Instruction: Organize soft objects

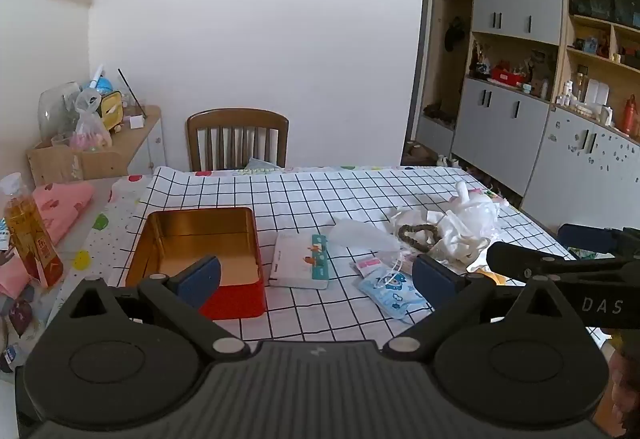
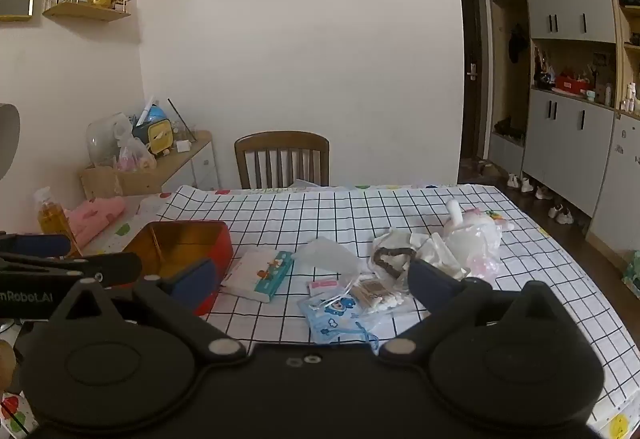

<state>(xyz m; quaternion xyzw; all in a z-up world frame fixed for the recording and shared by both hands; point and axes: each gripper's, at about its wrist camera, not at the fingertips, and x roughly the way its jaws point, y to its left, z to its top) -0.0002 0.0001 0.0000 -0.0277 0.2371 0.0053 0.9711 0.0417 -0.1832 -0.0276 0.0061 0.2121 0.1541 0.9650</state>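
Status: nothing sorted yet, judging by the layout. The red tin, gold inside and lidless, sits on the checked surface and appears empty; I take it as the likely destination, though the task sentence does not say so. All loose items lie to the right of the tin. Just beside it is a white tissue pack with a teal strip. Further right of the tin lies a blue cartoon face mask in its wrapper, with a small pink-labelled sachet touching its far edge. In the right wrist view a clear bag of cotton swabs lies against the mask. Beyond these, still right of the tin, are a crumpled clear plastic bag, a brown bead bracelet resting on white wrapping, and a white plastic bag bundle, contents not legible. Left hand-held gripper: jaws spread wide, nothing between them, hovering above the surface between the tin and the mask. Right hand-held gripper: likewise spread wide and empty, aimed over the tissue pack and mask, not touching anything. Remaining, as I judge it: every soft item is left to pick and place. Off-task clutter left of the tin: a bottle of amber liquid and pink cloth.
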